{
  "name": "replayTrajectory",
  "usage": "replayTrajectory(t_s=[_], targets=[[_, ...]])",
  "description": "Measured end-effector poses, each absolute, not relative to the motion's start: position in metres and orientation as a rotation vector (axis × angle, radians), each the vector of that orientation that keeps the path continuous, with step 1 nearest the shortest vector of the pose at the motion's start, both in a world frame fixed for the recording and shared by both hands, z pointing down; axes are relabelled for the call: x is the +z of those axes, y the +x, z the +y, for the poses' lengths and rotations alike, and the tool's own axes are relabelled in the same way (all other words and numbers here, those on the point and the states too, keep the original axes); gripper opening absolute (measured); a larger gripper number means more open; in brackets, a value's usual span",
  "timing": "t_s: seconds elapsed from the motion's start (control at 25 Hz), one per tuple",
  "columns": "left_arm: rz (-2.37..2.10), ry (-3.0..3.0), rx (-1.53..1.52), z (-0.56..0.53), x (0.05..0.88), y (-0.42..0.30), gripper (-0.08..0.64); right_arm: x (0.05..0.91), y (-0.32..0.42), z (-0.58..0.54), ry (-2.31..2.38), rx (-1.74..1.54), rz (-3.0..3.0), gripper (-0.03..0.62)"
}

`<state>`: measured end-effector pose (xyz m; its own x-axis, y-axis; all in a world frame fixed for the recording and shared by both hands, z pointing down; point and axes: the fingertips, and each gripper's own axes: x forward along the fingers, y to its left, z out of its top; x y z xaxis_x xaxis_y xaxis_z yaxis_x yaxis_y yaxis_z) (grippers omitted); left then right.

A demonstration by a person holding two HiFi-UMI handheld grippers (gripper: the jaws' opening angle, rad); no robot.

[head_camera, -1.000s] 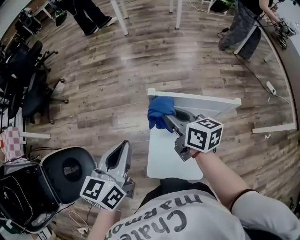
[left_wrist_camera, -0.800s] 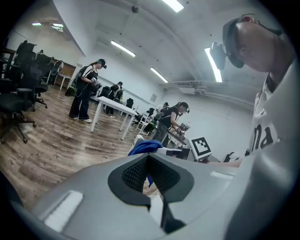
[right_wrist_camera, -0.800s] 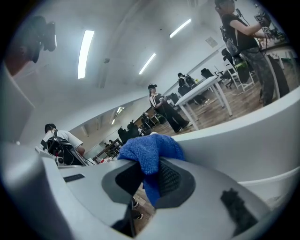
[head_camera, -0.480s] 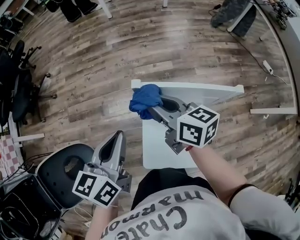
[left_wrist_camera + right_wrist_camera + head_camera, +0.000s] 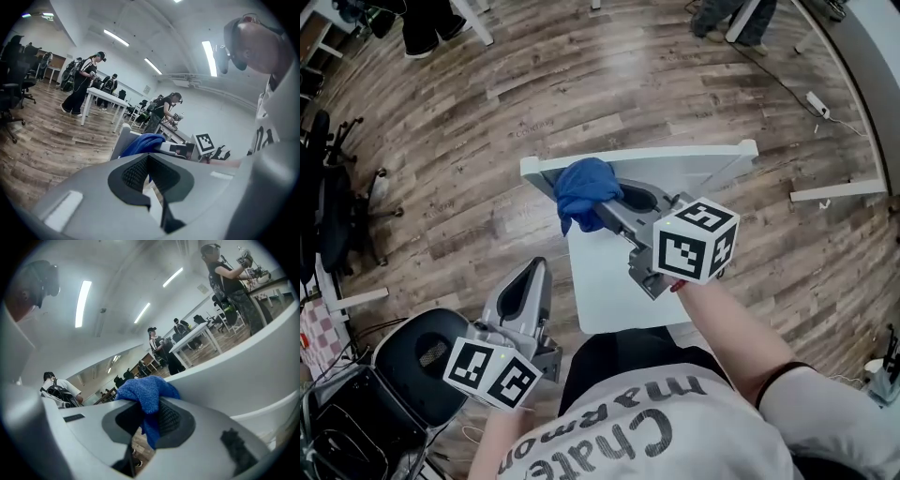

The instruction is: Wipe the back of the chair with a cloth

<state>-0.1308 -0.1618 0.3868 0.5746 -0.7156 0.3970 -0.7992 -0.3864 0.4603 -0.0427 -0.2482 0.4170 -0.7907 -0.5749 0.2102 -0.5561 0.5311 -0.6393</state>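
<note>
The right hand-held gripper [image 5: 602,208] is clamped on a bunched blue terry cloth [image 5: 584,190]. Its own view shows the fabric pinched between the two ribbed dark pads, with a fold bulging over the tips and a tail hanging below them [image 5: 149,416]. The cloth sits against the top rail of the white plastic chair's back [image 5: 684,157], close to the corner of the rail on the person's left, and part of it drapes down the seat-facing side of the back. Below it the flat white seat [image 5: 605,286] is bare and reaches toward the person's lap. The left hand-held gripper [image 5: 534,269] is held lower, beside the seat's left edge and well apart from the cloth. Its view shows the jaws drawn together at the tips [image 5: 148,157] with nothing between them. The chair stands on a brown wood-plank floor [image 5: 487,131], and a black mesh office chair [image 5: 422,361] stands at the person's left.
</note>
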Motion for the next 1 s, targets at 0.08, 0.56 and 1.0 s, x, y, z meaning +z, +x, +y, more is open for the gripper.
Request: replayTrajectory(t_s=[0.08,0.56,1.0], targets=[[-1.192,2.200,0.179,-0.162,0.385,-0.126,0.009,0.417,-0.032,-0.249,-1.044,-1.121,2.706,0.067],[-1.143,2.231,0.182,-0.158,0.385,-0.101,0.009,0.415,0.040,-0.251,-1.264,-1.053,2.639,0.067],[-1.097,2.261,0.183,-0.148,0.381,-0.081,0.008,0.418,0.112,-0.247,-1.493,-1.020,2.505,0.067]])
